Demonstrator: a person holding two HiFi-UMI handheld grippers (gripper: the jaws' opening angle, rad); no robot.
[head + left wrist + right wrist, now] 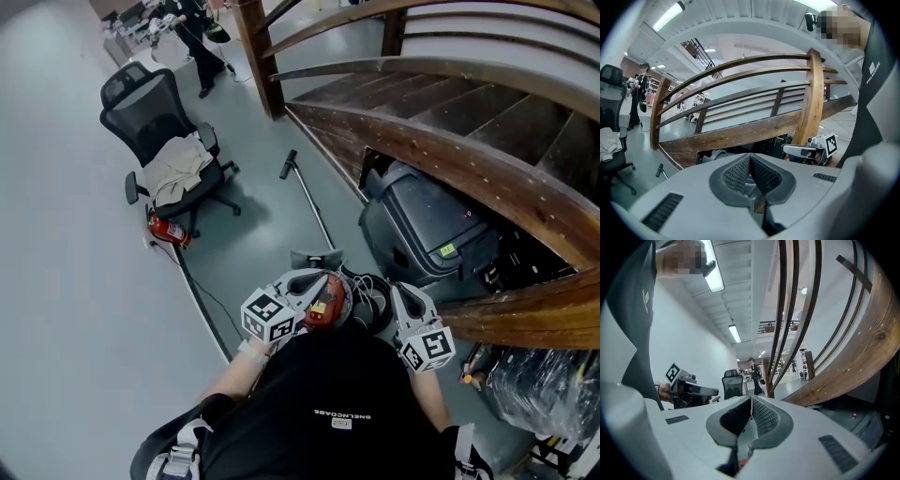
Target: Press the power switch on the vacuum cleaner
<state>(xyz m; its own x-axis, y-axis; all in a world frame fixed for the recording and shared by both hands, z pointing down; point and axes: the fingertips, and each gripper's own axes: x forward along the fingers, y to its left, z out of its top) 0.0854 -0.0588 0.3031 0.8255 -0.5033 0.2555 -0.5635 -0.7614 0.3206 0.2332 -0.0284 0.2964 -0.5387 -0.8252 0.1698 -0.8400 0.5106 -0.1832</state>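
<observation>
floor (pixel 56 281): grey, smooth
bridge (pixel 450 157): one, wooden, 2 o'clock
chair (pixel 164 141): one, 10 o'clock
vacuum (pixel 326 302): one, red
left claw (pixel 751 161): closed, empty
right claw (pixel 751 404): closed, empty

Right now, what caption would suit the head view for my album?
Left gripper and right gripper flank a red vacuum cleaner beside a curved wooden railing.
</observation>
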